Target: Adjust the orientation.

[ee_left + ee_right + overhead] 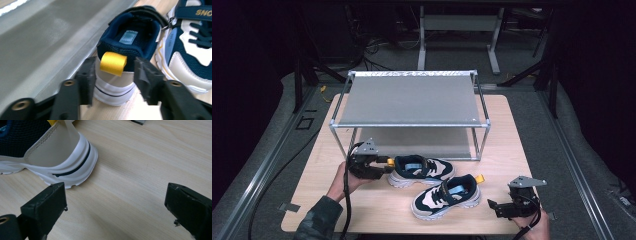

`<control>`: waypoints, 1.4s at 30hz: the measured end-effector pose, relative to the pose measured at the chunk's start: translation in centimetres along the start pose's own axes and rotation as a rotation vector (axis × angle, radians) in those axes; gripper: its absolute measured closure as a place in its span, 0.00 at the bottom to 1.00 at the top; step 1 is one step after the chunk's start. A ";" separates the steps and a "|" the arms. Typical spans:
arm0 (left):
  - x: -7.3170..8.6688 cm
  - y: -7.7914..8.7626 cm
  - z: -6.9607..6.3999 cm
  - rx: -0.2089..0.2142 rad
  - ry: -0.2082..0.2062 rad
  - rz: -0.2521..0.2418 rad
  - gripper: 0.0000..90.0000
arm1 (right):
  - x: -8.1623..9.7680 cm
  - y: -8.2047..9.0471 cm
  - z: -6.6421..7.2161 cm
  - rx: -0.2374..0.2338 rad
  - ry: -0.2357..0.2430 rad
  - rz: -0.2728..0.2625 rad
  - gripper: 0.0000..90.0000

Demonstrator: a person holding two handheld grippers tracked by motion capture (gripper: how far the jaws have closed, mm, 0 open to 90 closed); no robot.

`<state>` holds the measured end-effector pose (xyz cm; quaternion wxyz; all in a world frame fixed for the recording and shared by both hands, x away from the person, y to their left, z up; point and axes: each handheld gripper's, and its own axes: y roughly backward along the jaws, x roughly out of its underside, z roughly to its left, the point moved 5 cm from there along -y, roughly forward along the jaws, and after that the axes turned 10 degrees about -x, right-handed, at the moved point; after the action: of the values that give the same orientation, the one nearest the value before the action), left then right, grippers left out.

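Two navy and cream sneakers lie on the wooden table (512, 145). The far sneaker (422, 170) points right, its heel with a yellow pull tab (113, 63) toward my left gripper (384, 166). That gripper (113, 72) has one jaw pressed against each side of this sneaker's (130, 37) heel. The near sneaker (447, 194) lies at an angle in front of it, toe to the lower left. My right gripper (493, 206) stands open a little right of the near sneaker's heel (57, 152), apart from it, with bare table between its jaws (117, 202).
A two-tier metal shoe rack (412, 102) stands behind the sneakers; its lower shelf (37, 45) runs just beside the far sneaker. The near sneaker (192, 45) lies close against the far one. The table's front edge is close to both hands.
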<state>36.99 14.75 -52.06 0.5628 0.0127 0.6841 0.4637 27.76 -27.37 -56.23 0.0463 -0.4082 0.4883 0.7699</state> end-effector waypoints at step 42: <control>3.9 3.8 0.1 -0.028 -0.018 -0.015 0.99 | -0.3 -0.3 -0.1 0.040 -0.023 -0.005 0.07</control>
<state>33.73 19.10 -52.59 0.5724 0.0041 0.6727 0.4688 28.15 -27.17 -56.29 0.0620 -0.3998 0.5018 0.7645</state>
